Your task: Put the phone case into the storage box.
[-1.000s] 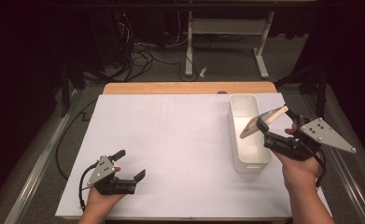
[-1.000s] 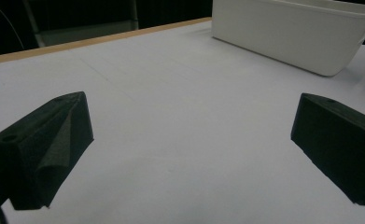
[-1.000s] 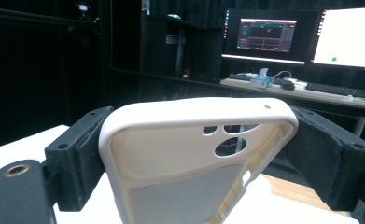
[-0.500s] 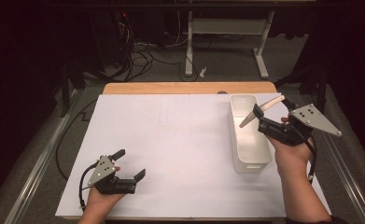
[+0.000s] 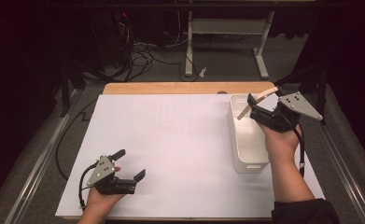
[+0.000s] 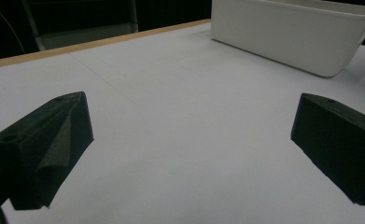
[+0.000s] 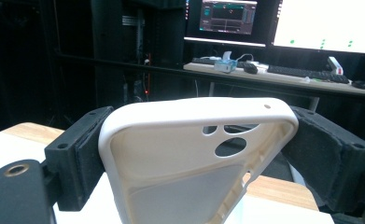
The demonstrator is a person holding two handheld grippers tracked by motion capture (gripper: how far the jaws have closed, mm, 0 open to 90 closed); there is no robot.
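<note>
Pinching a cream phone case (image 7: pixel 194 154) by its side edges, the right hand-held gripper (image 5: pixel 259 108) is held above the white bin's (image 5: pixel 245 161) far end; case tilted, bin directly below. Left hand-held gripper (image 5: pixel 129 164) spread, idle near-left on the worktop (image 5: pixel 171 140).

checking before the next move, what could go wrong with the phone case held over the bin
The right tool pinches the phone case only by its thin side edges, so it could flex and pop free. It hangs over the white bin's far end, near the rim, so a slip might land it outside.
</note>
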